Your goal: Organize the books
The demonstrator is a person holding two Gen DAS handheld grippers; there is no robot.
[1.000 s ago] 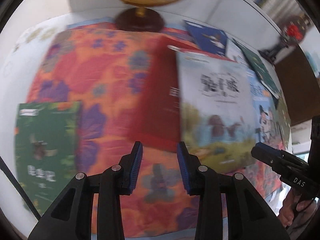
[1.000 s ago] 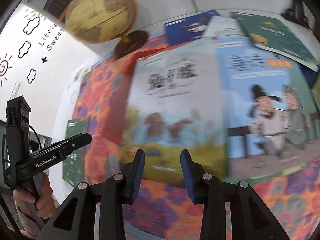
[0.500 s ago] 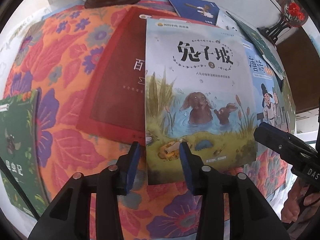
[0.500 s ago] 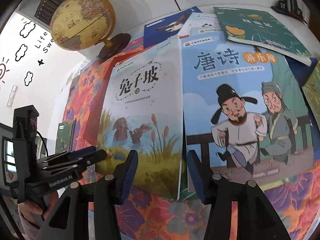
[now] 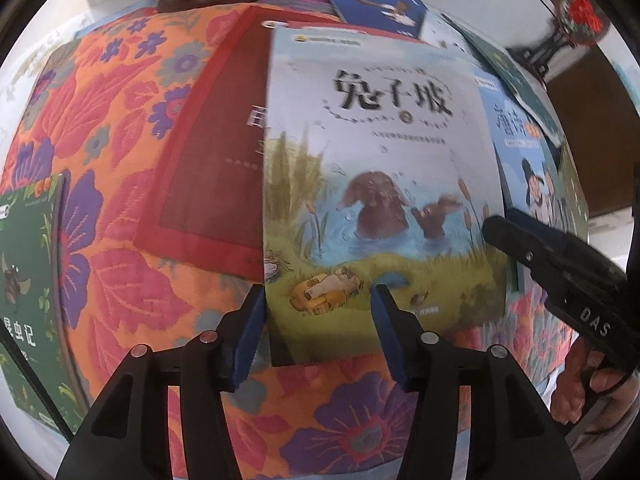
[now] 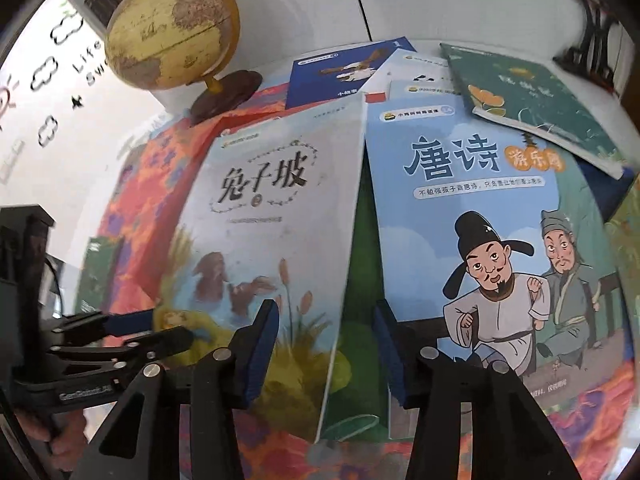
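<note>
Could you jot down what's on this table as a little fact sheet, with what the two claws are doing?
surface: flowered cloth
middle: rabbit book, overlapping a red book
beside it: blue poetry book
far end: globe
left claw: open, has just been opening, astride the rabbit book's near left corner
right claw: open, astride its near right edge

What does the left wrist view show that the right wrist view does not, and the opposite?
Only the left wrist view shows the green insect book whole at its left edge. Only the right wrist view shows the globe's ball and the two men on the blue poetry book. Both show the rabbit book, the red book under it and the floral cloth.
</note>
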